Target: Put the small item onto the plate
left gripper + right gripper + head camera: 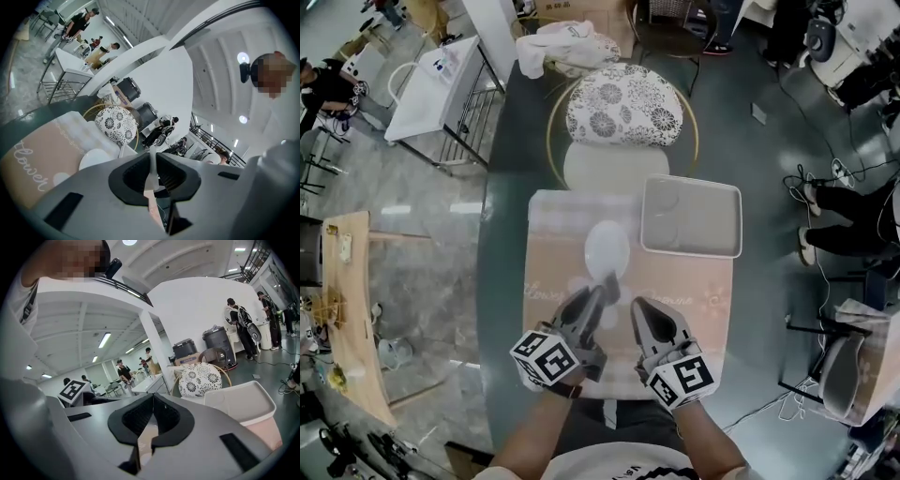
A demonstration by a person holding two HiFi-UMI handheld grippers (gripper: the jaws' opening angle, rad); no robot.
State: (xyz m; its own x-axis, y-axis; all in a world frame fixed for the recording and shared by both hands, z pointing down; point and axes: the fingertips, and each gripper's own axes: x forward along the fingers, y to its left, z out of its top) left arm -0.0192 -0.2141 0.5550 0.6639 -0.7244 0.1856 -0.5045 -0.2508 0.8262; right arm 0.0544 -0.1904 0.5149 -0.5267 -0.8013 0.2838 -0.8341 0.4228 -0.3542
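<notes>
The left gripper (602, 292) is clamped on a small white item (151, 180), a thin strip standing up between its closed jaws. In the head view the item's tip (611, 278) pokes past the jaws to the near rim of the plate (607, 246); whether it touches the plate cannot be told. The right gripper (639, 305) hangs just beside the left one, nearer the table's (502, 281) right edge, with its jaws closed together on nothing.

What the item is stays unclear, since it is blurred from above and mostly buried in the jaws.

The plate sits mid-table on a pink mat (553, 281). A white tray (691, 251) lies over the mat's far right corner and shows only shallow moulded sections.
</notes>
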